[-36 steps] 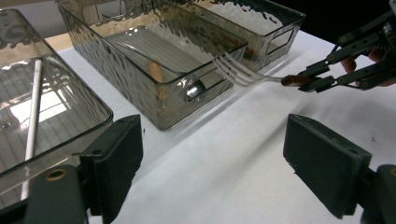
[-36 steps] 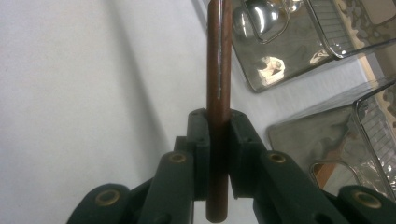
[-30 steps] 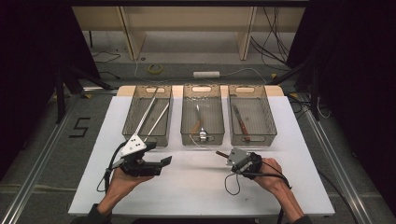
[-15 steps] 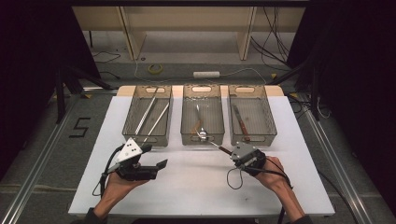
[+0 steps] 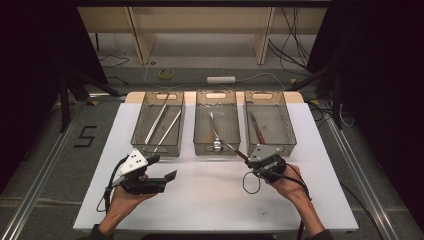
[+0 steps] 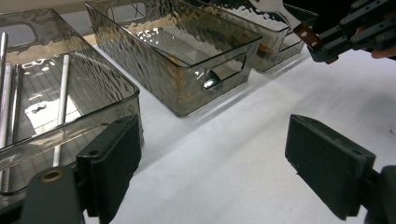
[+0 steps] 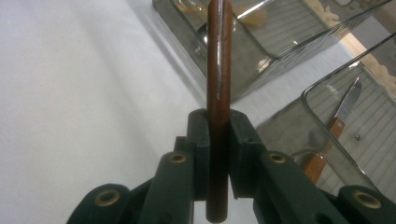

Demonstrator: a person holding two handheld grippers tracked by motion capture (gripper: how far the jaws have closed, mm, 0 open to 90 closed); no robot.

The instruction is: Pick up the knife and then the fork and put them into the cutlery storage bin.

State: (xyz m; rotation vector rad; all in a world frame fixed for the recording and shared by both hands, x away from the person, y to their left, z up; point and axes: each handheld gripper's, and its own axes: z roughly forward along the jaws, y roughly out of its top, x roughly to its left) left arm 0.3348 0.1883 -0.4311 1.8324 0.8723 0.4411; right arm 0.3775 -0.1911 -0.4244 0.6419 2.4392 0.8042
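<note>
My right gripper [image 5: 250, 160] [image 7: 218, 140] is shut on the brown wooden handle of a utensil [image 5: 235, 150] [image 7: 219, 56]. The utensil's metal end reaches up and left over the near rim of the middle bin [image 5: 216, 150]. In the left gripper view the right gripper [image 6: 327, 46] shows at the top right, with the handle's end between its pads. My left gripper [image 5: 162, 168] [image 6: 215, 163] is open with nothing between its jaws. It is low over the white table, just in front of the left bin [image 5: 142, 145] [image 6: 93, 126].
Three clear bins stand side by side at the back of the white table [image 5: 210, 200]. The left one holds long metal sticks [image 5: 162, 125], the middle one a metal utensil [image 5: 214, 127], and the right bin [image 5: 287, 142] a wooden-handled knife [image 5: 256, 127] [image 7: 345, 107].
The right gripper has moved a little toward the bins, and the utensil's far end has swung up to the middle bin's near rim. The left gripper has hardly moved.
</note>
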